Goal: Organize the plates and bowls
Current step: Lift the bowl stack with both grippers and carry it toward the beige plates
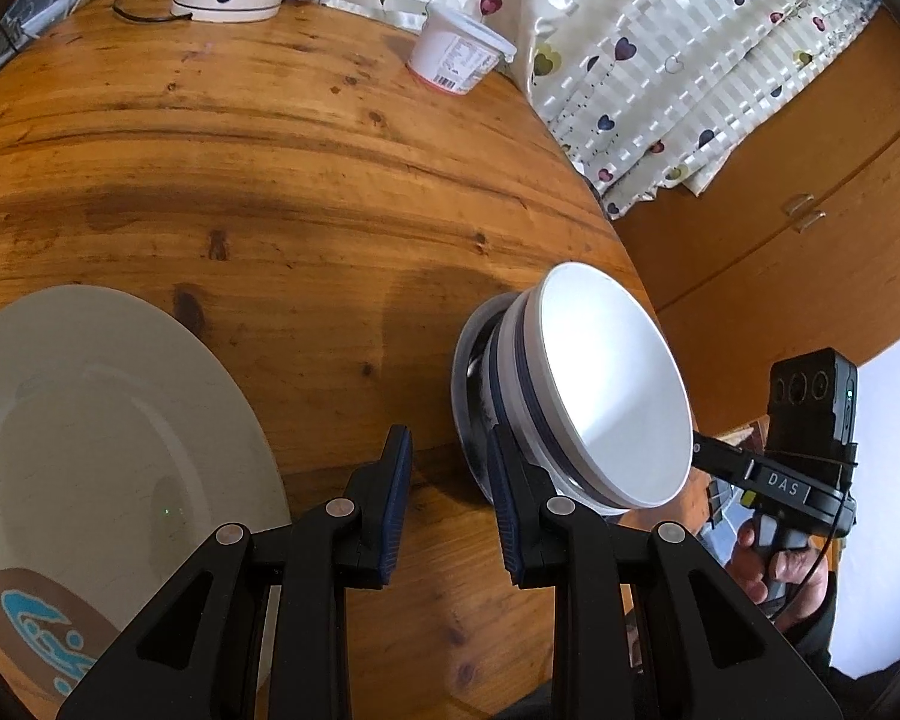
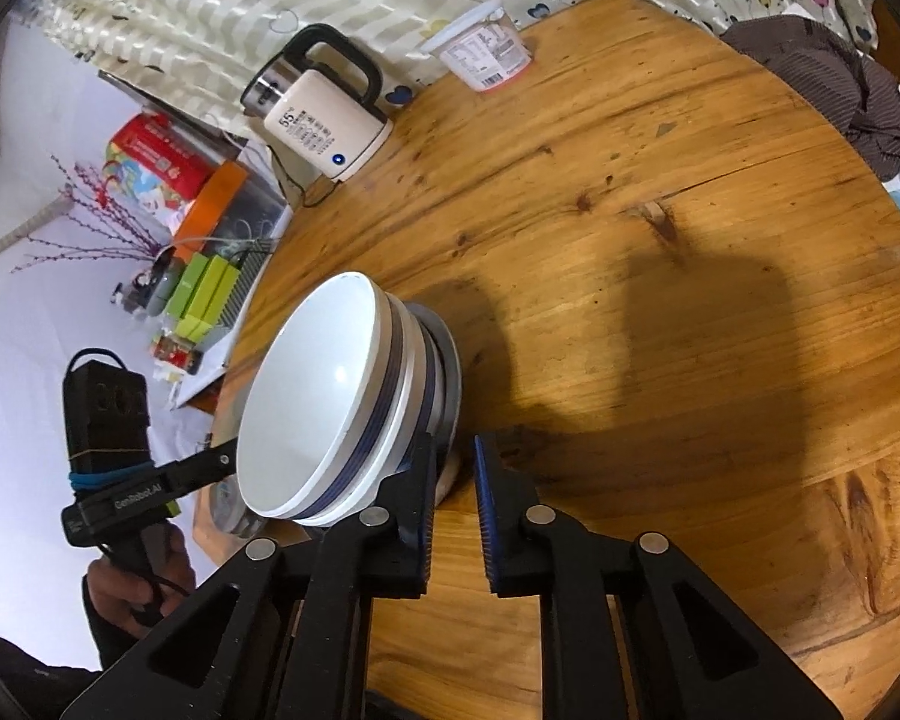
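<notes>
round knotty pine table (image 2: pixel 660 192), varnished, hard shadows on it; heart-print curtain (image 1: pixel 660 60) hangs behind its far edge; cream electric kettle (image 2: pixel 321 120) and a white tub (image 2: pixel 489 54) at the back; wooden cabinet doors (image 1: pixel 810 228) beyond; cluttered side shelf (image 2: pixel 210 252) against a pale wall (image 2: pixel 24 180)

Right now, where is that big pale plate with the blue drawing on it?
The plate shows only in the left wrist view, lying flat on the wooden table at lower left, beside the left gripper and across from the stacked bowls.
</notes>
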Motion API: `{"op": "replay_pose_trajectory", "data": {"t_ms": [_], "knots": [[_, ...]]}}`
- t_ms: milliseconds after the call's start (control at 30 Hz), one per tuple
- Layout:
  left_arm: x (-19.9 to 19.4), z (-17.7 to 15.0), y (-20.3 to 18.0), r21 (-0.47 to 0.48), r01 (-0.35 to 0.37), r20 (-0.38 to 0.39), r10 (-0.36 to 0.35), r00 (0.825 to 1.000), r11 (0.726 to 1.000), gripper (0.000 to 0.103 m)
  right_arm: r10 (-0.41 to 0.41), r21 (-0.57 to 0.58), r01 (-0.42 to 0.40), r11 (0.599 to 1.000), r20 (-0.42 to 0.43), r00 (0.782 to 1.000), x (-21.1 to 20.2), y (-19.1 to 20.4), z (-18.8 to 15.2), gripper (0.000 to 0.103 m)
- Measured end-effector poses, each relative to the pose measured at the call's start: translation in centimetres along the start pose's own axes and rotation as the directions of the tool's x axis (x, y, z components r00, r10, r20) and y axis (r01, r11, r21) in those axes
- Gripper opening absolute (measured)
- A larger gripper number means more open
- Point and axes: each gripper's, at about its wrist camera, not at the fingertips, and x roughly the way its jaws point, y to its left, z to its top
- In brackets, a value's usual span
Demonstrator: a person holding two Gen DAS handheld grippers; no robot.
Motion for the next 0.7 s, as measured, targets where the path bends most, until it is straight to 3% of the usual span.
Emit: {"op": "replay_pose_trajectory", "data": {"t_ms": [533, 700], "knots": [[0.9, 0.8, 1.6, -0.034, 0.095, -0.052, -0.097, 0.994, 0.995, 0.026, 0.154, 0.041, -0.152, 0.987, -0.033, 0.988, 0.1, -1.9, 0.3, 0.009], [1.2, 1.2, 1.6, -0.022, 0.151, -0.078, -0.152, 0.985, 0.988, 0.013, 0.184, 0.06, -0.181, 0.982, -0.036, 0.982, 0.2, -2.4, 0.5, 0.009]]}}
